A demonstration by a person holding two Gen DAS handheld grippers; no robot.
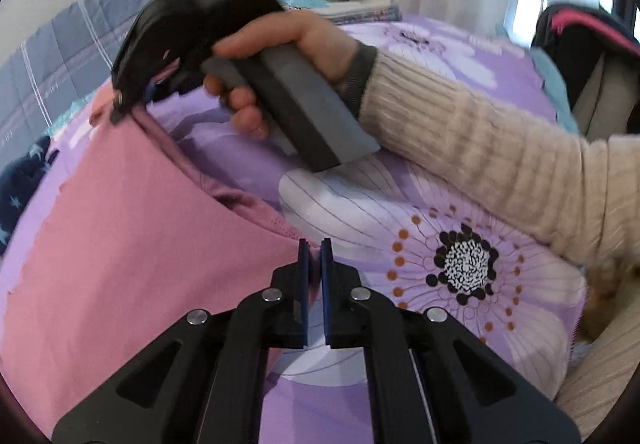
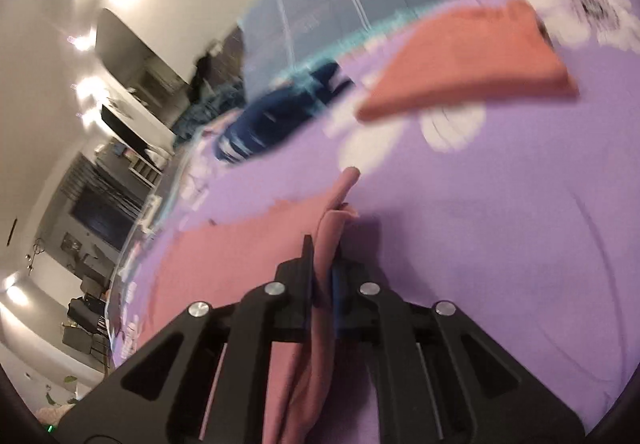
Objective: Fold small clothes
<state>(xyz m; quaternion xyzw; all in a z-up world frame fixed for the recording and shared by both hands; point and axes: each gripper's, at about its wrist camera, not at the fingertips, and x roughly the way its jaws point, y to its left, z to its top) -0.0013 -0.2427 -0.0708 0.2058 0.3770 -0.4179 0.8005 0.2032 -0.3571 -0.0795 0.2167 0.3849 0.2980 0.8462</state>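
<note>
On the purple flowered bedspread (image 1: 400,212) the pink garment (image 1: 132,244) lies spread, filling the 9 o'clock half of my left view. My right claw (image 2: 324,264) is clamped on a bunched fold of its far edge, lifted at 11 o'clock in the left view. My left claw (image 1: 315,264) sits closed at the near hem; whether cloth is pinched there I cannot tell (only a sliver shows between the jaws). To fold well, I judge both corners should travel together, keeping the edge taut and level. Beyond lie a folded salmon piece (image 2: 472,60) at 1 o'clock and a navy garment (image 2: 276,120) at 11 o'clock.
</note>
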